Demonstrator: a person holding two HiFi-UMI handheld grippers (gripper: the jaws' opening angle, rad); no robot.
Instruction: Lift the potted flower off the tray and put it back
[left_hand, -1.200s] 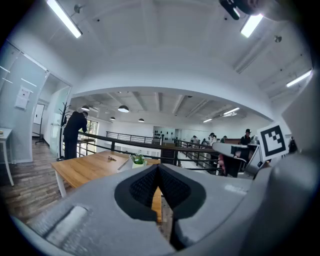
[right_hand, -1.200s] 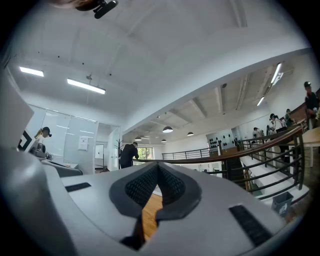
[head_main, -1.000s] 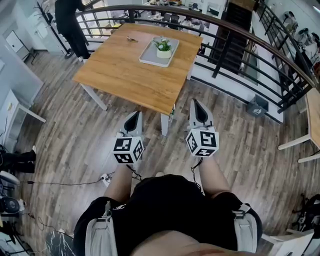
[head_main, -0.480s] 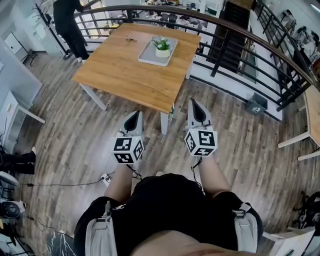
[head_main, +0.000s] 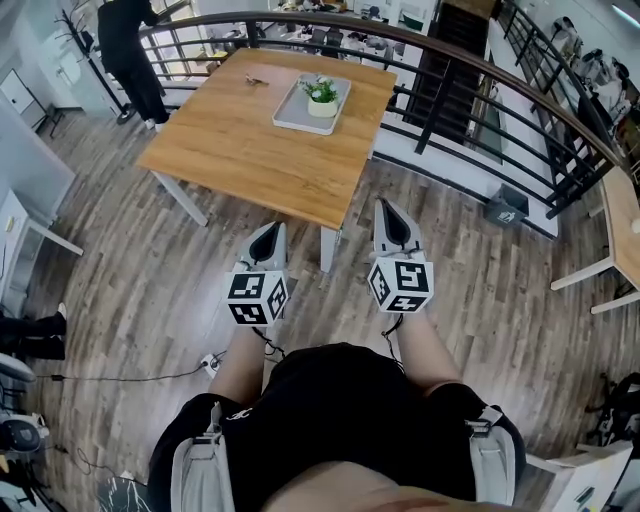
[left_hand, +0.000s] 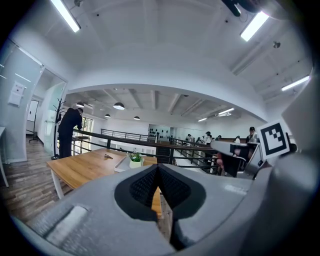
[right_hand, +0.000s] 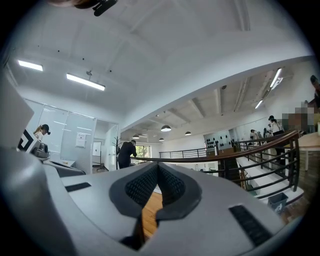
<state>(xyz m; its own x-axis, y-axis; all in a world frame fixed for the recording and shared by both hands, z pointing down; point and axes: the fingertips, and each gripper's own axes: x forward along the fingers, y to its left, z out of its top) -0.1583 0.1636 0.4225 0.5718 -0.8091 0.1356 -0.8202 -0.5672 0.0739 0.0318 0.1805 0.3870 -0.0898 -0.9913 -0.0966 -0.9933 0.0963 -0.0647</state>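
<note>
We hold the left gripper and the right gripper side by side in front of us, over the wooden floor and short of the table. In the left gripper view the left gripper has its two dark pads pressed together at the tips, with nothing between them. The right gripper view shows the right gripper the same way, jaws together and empty. Both point roughly level toward the table, and neither touches anything.

The potted flower stands upright on the tray, toward the tray's far end. It is a small white pot with green leaves. The tray lies flat on the far part of the table, near the edge that runs along the railing. From the left gripper view we see the potted flower just above the closed jaws, well apart from them, on the table.

A small item lies on the table just left of the tray; we cannot tell what it is. A person in dark clothes stands by the railing beyond the table's far left corner, and shows in the left gripper view and the right gripper view too.
</note>
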